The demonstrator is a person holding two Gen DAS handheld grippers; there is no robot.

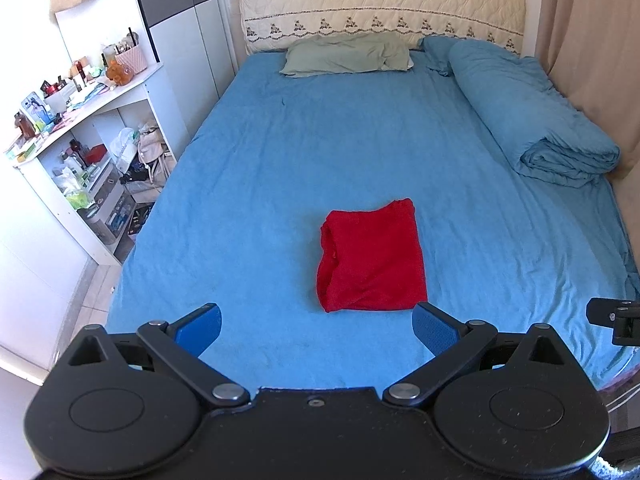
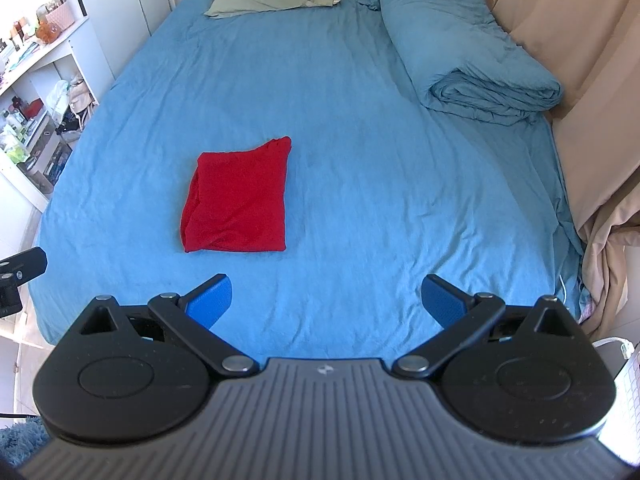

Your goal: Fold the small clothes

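Red garment (image 1: 372, 258), folded into a rough rectangle, lies flat on the blue bedsheet (image 1: 260, 184) near the foot of the bed. Seen from the left tongs (image 1: 316, 326), it sits just ahead at about 1 o'clock, its near edge close to the right blue pad. From the right tongs (image 2: 327, 300) it lies at about 11 o'clock, a little farther off. Both tongs stand wide open, holding nothing, apart from the cloth. Open sheet spreads all round the garment. At 2 o'clock a rolled blue duvet (image 2: 476, 68) runs along the curtain side (image 2: 568, 80); a green pillow (image 1: 346, 54) rests at 12 o'clock by the headboard. White shelves (image 1: 80, 136) flank the bed's edge at 10 o'clock.
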